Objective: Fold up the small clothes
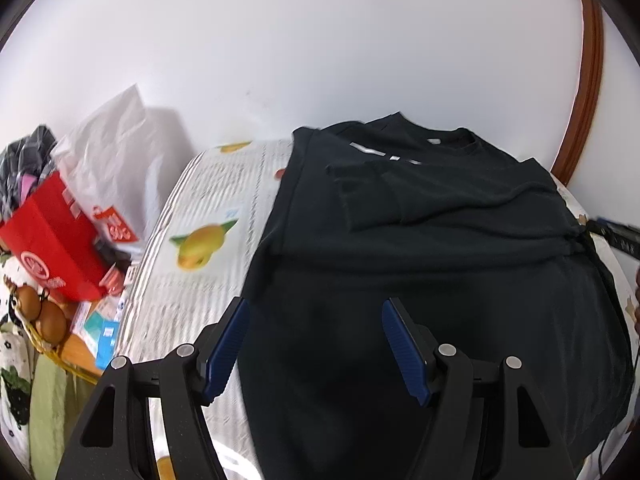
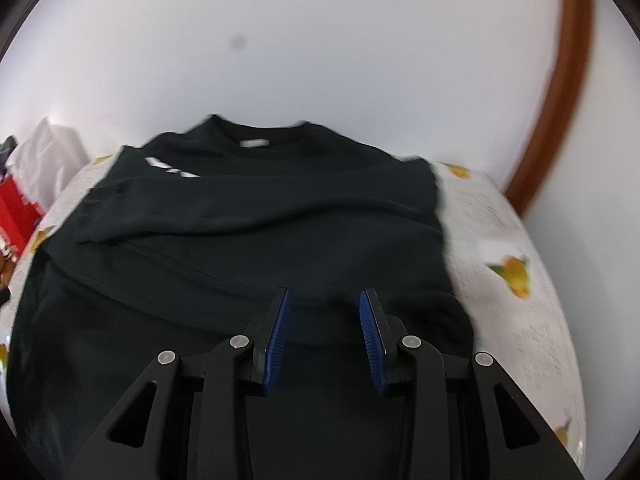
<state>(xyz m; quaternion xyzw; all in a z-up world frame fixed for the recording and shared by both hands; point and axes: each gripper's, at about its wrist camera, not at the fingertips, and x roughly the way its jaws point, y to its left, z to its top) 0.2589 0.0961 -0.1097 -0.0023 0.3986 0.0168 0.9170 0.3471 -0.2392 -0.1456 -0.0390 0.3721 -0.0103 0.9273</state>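
black sweatshirt (image 2: 248, 240), white neck label (image 2: 254, 143) unreadable, white chest print (image 2: 172, 168) illegible

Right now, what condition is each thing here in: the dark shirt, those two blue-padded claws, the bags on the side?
Black long-sleeved shirt: lying flat on the fruit-print cloth, sleeves folded across the chest.
Left gripper: open, holding nothing.
Right gripper: open, holding nothing.
Red paper bag: tipped over.
White plastic bag: crumpled, upright.

You've got bright, even light; white wall (image 1: 320, 40) near blown out. Motion blur smears both views, esp. right. Fisheye bends edges, corners go black.
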